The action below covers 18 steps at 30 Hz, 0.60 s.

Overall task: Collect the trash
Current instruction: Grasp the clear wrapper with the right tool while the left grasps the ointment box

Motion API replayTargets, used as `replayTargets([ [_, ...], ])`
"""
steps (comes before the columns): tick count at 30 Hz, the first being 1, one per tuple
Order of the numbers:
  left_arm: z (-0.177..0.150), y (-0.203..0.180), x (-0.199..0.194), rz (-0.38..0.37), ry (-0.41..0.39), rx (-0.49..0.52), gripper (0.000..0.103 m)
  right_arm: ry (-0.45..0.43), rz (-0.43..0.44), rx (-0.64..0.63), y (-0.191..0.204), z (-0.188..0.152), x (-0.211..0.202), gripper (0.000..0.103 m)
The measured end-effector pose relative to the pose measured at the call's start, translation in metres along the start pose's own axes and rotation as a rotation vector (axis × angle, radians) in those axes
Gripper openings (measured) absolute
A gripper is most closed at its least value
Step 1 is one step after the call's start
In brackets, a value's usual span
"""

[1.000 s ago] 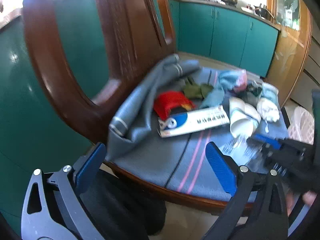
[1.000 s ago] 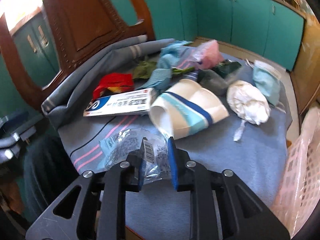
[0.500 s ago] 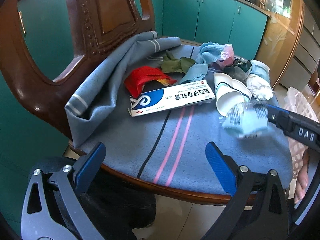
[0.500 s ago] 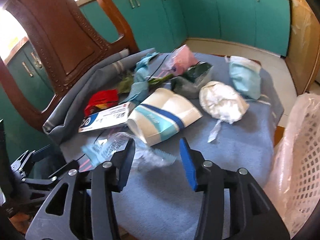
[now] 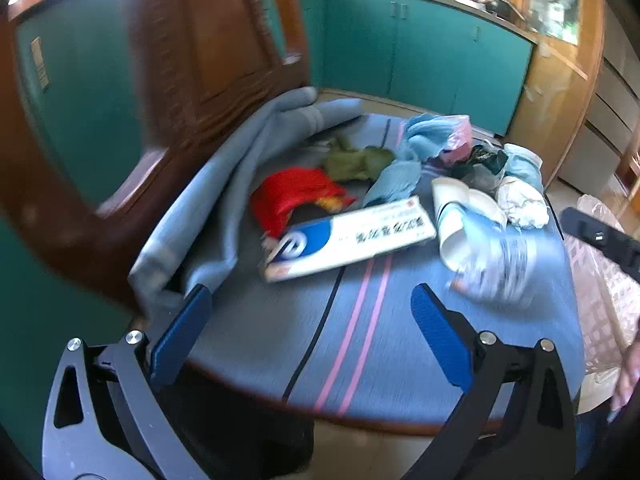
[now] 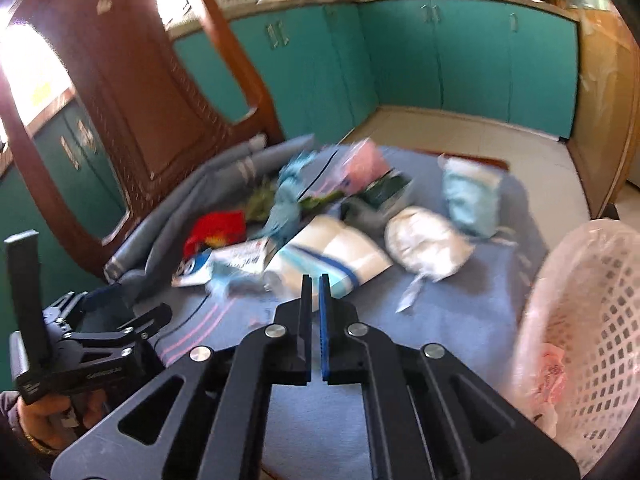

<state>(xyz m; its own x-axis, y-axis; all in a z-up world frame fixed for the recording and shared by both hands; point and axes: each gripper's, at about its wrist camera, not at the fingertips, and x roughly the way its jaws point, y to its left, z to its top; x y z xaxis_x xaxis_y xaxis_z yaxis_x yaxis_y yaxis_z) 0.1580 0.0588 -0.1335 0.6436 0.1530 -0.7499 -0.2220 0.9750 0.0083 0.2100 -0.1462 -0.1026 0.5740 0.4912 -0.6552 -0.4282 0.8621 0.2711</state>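
1. The right tongs [image 6: 314,280] were pressed together on a blurred clear wrapper [image 6: 240,278], which trailed toward 9 o'clock.
2. The left tongs [image 5: 310,296] stood wide apart and empty above the chair's blue cloth [image 5: 360,340].
3. A toothpaste box [image 5: 352,236] and a crushed paper cup [image 5: 452,216] lay at 12 o'clock.
4. A lined white basket [image 6: 580,300] stood at 3 o'clock.

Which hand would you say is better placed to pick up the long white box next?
Left. The left claw is open and aimed at the box, which lies just ahead of it. The right claw is shut and sits nearer the basket.
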Motion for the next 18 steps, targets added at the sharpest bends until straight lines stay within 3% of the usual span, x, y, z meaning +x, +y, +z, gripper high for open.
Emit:
replayTargets([
  [3,0.022,-0.024,0.03,-0.057,0.035,0.213,0.1,0.0,-0.013,0.042,-0.014,0.001,-0.004,0.004],
  [6,0.032,-0.04,0.054,-0.004,0.081,0.381,0.1,0.047,0.002,0.057,-0.02,-0.003,0.002,0.005],
  [8,0.035,-0.045,0.066,-0.008,0.105,0.453,0.1,0.075,0.015,0.052,-0.019,-0.007,0.004,0.017],
  [10,0.036,-0.047,0.072,-0.054,0.136,0.461,0.1,0.092,0.039,0.033,-0.013,-0.011,0.005,0.059],
  [12,0.033,-0.049,0.076,-0.136,0.173,0.454,0.094,0.098,0.059,-0.005,-0.003,-0.015,0.008,0.076],
  [14,0.03,-0.051,0.076,-0.151,0.166,0.461,0.092,0.123,0.041,-0.031,0.003,-0.019,0.013,0.078],
  [16,0.024,-0.055,0.072,-0.152,0.15,0.485,0.083,0.152,0.027,-0.046,0.006,-0.021,0.021,0.081],
  [18,0.022,-0.057,0.064,-0.161,0.139,0.508,0.067,0.184,0.015,-0.05,0.006,-0.023,0.032,0.082],
])
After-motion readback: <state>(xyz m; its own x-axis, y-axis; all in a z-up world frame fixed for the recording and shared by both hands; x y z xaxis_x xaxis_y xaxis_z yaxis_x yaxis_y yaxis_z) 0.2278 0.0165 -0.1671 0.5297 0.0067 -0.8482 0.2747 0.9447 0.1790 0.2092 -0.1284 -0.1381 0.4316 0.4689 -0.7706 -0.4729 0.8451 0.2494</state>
